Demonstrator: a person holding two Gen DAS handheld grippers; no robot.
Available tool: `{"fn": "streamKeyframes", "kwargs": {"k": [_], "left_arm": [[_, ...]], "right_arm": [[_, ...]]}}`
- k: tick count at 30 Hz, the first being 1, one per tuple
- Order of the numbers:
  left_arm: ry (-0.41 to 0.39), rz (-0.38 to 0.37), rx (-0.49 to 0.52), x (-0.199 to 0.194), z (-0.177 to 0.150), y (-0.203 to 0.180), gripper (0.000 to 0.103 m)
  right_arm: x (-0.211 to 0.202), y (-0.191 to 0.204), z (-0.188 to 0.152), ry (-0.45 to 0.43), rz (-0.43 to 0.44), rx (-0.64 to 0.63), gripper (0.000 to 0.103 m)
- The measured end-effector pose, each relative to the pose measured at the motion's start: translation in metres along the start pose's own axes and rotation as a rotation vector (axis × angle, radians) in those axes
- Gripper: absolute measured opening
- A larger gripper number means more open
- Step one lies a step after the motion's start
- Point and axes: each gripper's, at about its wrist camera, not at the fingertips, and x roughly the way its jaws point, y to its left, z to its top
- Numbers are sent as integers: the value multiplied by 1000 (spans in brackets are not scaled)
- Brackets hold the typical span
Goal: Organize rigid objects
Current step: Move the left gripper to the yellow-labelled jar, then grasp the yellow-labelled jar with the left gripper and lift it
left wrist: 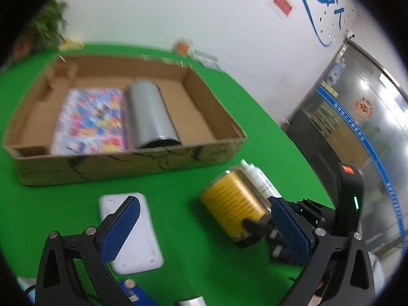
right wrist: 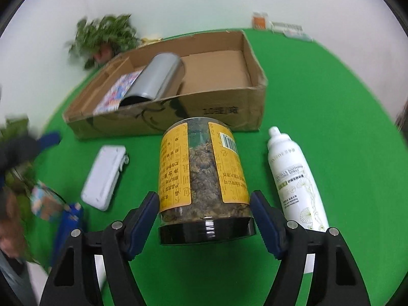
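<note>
- Left wrist view: the left claw is spread wide with nothing in it, hanging over the green worktop above the flat white plastic case. My guess is that case gets grabbed next. The shallow brown cardboard box already holds a silver metal cylinder lying on its side next to a colourful printed packet, so that's clearly the drop-off spot.
- Right wrist view: the right claw sits either side of the clear jar with the yellow label and black lid, which lies on its side with the lid facing the camera. The pads look about touching it, but I can't tell if it's a real grip yet. The white spray bottle lies just beside it, waiting its turn.
</note>
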Motion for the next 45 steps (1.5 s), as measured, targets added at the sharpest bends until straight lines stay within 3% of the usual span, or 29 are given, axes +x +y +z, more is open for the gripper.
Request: {"fn": "streamKeyframes", "kwargs": {"k": [3, 5, 9, 13, 15, 17, 20, 22, 26, 37, 45], "left_arm": [[70, -52, -72, 20, 6, 12, 102], [149, -59, -121, 35, 6, 21, 102], [256, -61, -143, 55, -3, 27, 102], [329, -42, -143, 71, -10, 22, 102], [354, -28, -152, 76, -14, 21, 101], [368, -34, -161, 77, -14, 22, 101], [382, -15, -167, 77, -15, 24, 99], [391, -2, -169, 78, -16, 25, 92], [405, -47, -160, 80, -16, 22, 88], [409, -55, -124, 90, -12, 16, 87], [420, -123, -115, 111, 2, 6, 86]], "right_arm": [[-15, 28, -5, -49, 51, -110, 73], [-27, 39, -7, -63, 155, -140, 79], [-45, 16, -4, -107, 264, -42, 92], [-25, -27, 0, -36, 310, 143, 92], [-6, -36, -2, 36, 338, 185, 87], [5, -42, -5, 64, 421, 244, 87], [6, -36, -3, 70, 462, 235, 81], [6, -30, -2, 77, 482, 220, 76], [4, -12, 2, 89, 481, 168, 73], [-2, -12, 4, 75, 417, 174, 76], [-13, -18, 13, 45, 276, 112, 75]]}}
